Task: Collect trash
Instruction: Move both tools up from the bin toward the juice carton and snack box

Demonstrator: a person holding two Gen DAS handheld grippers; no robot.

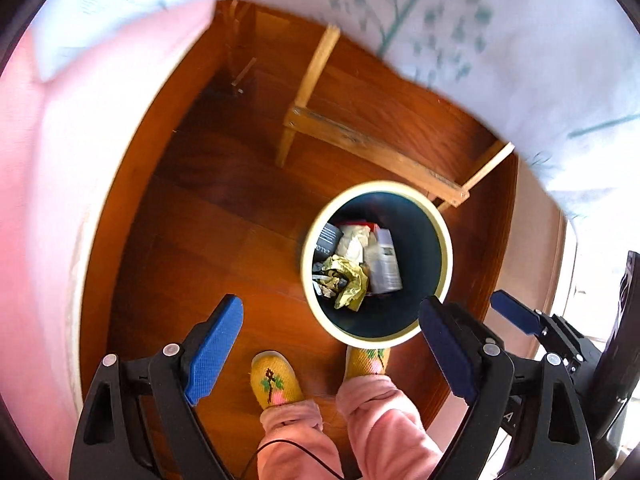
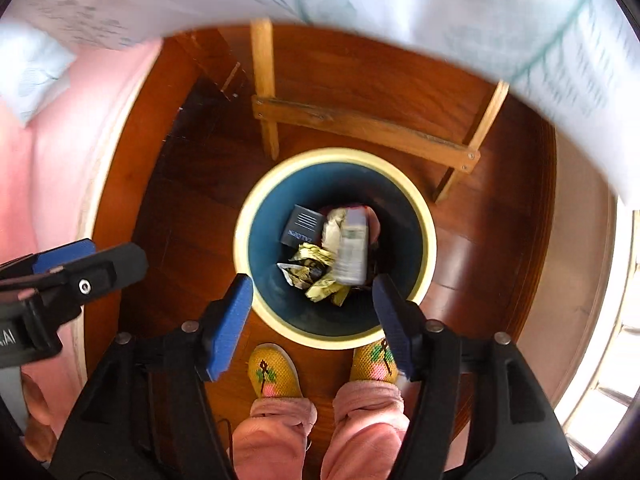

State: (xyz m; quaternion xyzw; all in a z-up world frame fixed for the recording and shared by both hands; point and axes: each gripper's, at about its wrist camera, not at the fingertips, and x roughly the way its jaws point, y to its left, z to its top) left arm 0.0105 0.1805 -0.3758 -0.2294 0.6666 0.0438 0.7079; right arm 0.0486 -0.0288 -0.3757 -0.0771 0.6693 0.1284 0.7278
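A blue trash bin with a cream rim [image 1: 442,236] [image 2: 430,240] stands on the wooden floor below both grippers. Inside lie crumpled yellow paper [image 1: 350,280] [image 2: 320,280], a dark booklet [image 1: 328,238] [image 2: 302,226] and a white-grey carton [image 1: 386,262] [image 2: 352,250], which looks blurred in the right wrist view. My left gripper [image 1: 332,350] is open and empty, above the bin's near-left edge. My right gripper [image 2: 314,324] is open and empty, above the bin's near rim. The right gripper's blue finger [image 1: 514,314] shows at the right of the left wrist view.
A wooden table frame [image 1: 372,148] [image 2: 360,124] stands behind the bin under a pale patterned cloth [image 1: 500,40]. A pink bed [image 1: 52,200] lies to the left. The person's feet in yellow slippers [image 1: 276,380] [image 2: 274,372] stand just before the bin.
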